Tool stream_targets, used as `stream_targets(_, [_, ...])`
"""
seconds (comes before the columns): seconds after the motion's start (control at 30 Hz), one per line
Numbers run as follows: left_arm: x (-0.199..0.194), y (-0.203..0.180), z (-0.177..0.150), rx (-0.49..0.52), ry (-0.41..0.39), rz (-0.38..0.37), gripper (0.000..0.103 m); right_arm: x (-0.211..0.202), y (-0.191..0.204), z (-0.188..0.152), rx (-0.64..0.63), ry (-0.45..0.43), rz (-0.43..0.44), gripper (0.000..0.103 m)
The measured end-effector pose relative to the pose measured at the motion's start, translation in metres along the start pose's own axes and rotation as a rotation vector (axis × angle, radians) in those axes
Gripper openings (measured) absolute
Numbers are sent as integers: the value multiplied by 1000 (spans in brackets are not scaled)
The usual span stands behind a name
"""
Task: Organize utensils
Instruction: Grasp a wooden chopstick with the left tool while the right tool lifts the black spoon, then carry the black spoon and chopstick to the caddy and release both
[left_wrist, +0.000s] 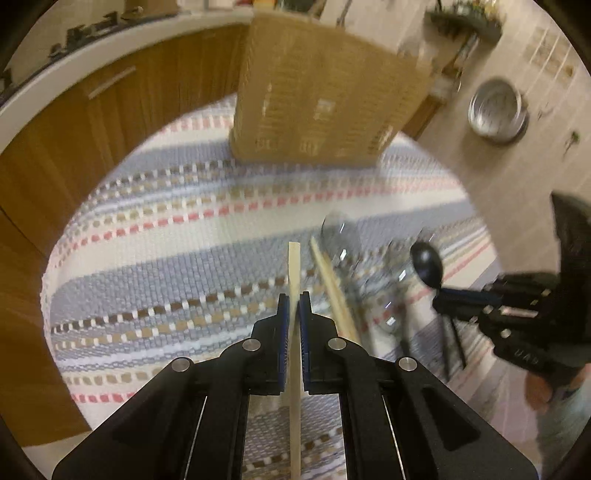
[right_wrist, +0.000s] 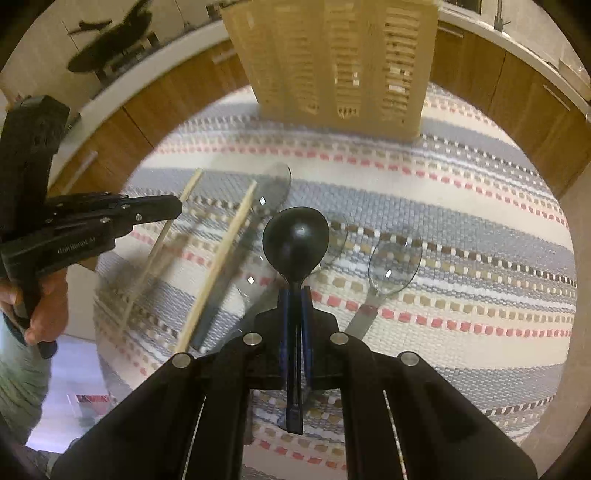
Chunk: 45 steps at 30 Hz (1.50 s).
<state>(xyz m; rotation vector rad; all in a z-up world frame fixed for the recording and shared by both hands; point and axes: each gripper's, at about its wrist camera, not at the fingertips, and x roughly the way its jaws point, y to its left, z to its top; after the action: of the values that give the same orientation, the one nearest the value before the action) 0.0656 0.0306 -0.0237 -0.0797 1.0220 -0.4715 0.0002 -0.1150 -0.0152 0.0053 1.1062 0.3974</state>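
My left gripper (left_wrist: 294, 301) is shut on a pale wooden chopstick (left_wrist: 293, 266) and holds it above the striped mat; it also shows in the right wrist view (right_wrist: 177, 206) with that chopstick (right_wrist: 166, 229). A second chopstick (left_wrist: 332, 284) lies on the mat (right_wrist: 218, 258). My right gripper (right_wrist: 295, 295) is shut on a black plastic spoon (right_wrist: 295, 240), bowl forward, above the mat; it shows in the left wrist view (left_wrist: 439, 293). A tan slotted utensil holder (right_wrist: 332, 62) stands at the far side (left_wrist: 325, 96). Clear plastic spoons (right_wrist: 391, 266) lie on the mat.
The striped woven mat (left_wrist: 166, 229) covers a round table. Wooden cabinets (left_wrist: 74, 122) and a white counter curve behind it. A metal bowl (left_wrist: 496, 110) sits on the floor at the right. More clear cutlery (right_wrist: 258, 206) lies by the chopstick.
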Motion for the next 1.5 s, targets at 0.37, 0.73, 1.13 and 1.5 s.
stream_targets(0.37, [-87,5,39,-98,-434,-23,3,-55,2,18,-27,-311,28,5])
stream_targets(0.73, [-133,-24,94,-135,-881,-25,3,-112,-14,72,3,-675,-57,5])
stream_targets(1.13, [-109,-55,140,-99,-1092,147,4,-100,-60,143,88,-903,-164,5])
stream_targets(1.5, [-69,-32,153,-130,-1098,233,4,-55,-84,163,44,-903,-157,5])
